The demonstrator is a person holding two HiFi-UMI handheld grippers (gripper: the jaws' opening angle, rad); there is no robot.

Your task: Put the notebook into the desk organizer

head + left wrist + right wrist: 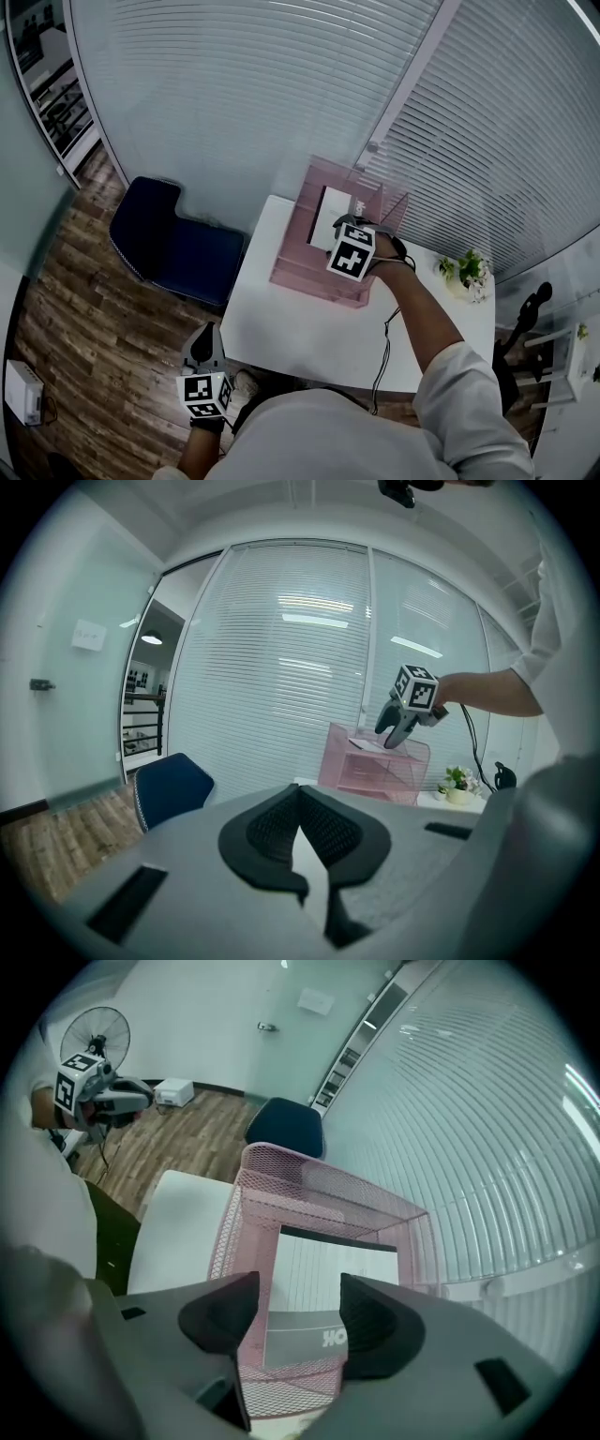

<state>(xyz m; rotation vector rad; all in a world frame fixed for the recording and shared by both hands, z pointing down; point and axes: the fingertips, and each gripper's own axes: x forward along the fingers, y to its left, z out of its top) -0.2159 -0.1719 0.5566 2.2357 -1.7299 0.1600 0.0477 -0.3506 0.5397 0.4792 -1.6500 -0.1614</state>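
Observation:
A pink wire-mesh desk organizer [314, 279] stands at the back of the white table [281, 319]. The notebook [335, 208], white with a grey band, lies flat in its top tray. My right gripper [349, 223] hovers just above the notebook's near end with its jaws open and not touching it. In the right gripper view the notebook [333, 1260] shows in the gap of the right gripper [298, 1286], inside the organizer [281, 1162]. My left gripper [204, 334] hangs low beside the table's front left corner. It is shut on nothing, as the left gripper view [302, 829] shows.
A dark blue chair [169, 239] stands left of the table on the wooden floor. A small potted plant [466, 270] sits on the table's right side. Window blinds run behind the organizer. A cable [382, 347] hangs from my right arm. A floor fan [94, 1030] stands far off.

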